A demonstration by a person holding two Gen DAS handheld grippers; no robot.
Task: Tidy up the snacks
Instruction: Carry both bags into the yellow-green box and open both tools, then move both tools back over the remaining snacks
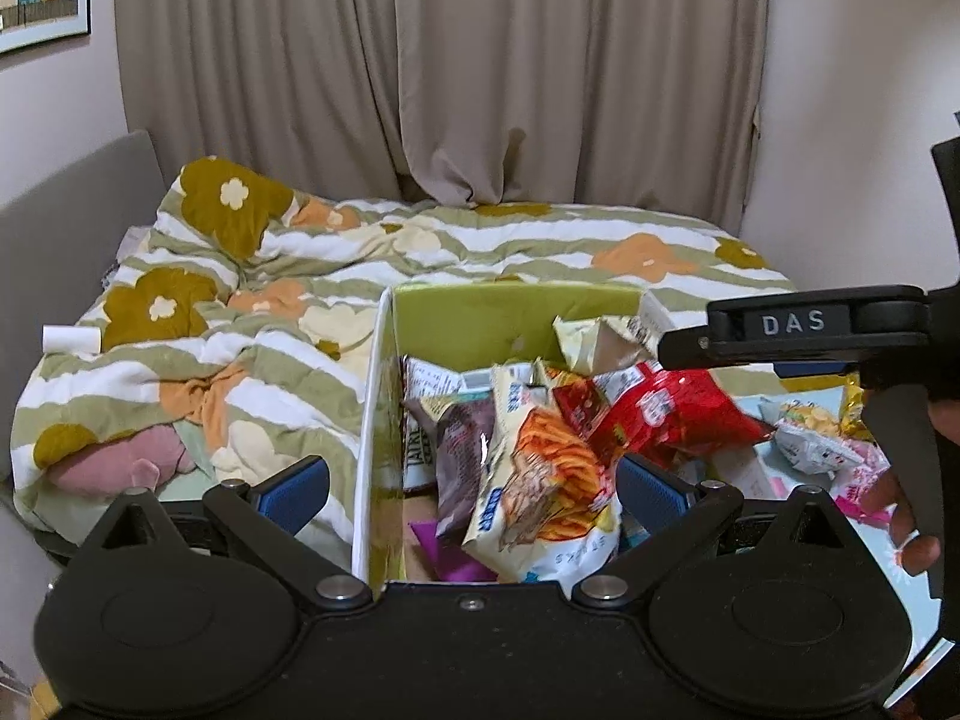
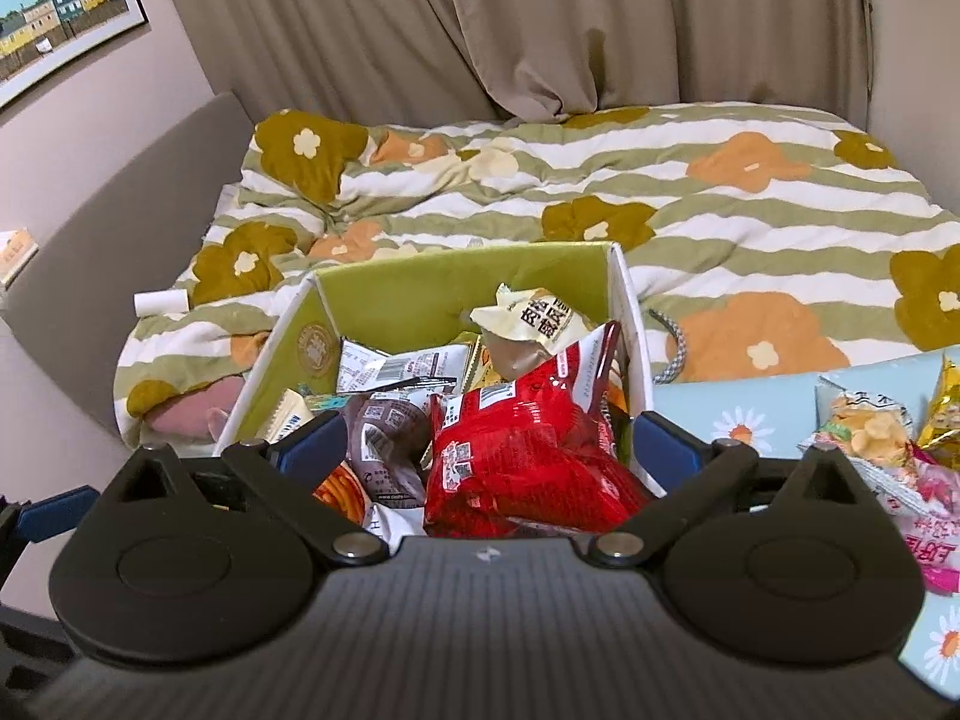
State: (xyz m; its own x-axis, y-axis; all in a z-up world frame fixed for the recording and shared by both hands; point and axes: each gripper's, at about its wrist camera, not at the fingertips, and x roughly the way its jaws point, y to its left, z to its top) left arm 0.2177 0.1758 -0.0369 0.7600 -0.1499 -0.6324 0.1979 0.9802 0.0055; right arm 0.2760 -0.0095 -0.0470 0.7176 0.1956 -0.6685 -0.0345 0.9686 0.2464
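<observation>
Several snack packets already fill the green box (image 2: 420, 288), which sits on the flowered duvet (image 2: 750, 192) straight ahead of both grippers. Right gripper (image 2: 489, 441): jaws spread to their widest, hovering over the box's near edge; red snack bag (image 2: 528, 450) lies between and below the blue pads, which press on nothing. It looks just released on top of the pile. Left gripper (image 1: 474, 480): jaws also spread, straddling the box's left wall; orange-sticks packet (image 1: 546, 480) lies between them, unpinched.

Judged step: drop-off into the box finished, right tool free.

Off to the right gripper's right, on the daisy-print blue surface (image 2: 744, 414), more packets wait: a crisp packet (image 2: 864, 426), a pink packet (image 2: 936, 546), a gold one (image 2: 948, 408) behind.

Next move likely calls for swinging the right gripper rightward, coming down over the nearest loose packet, and closing on a crimped edge rather than the puffed middle.
</observation>
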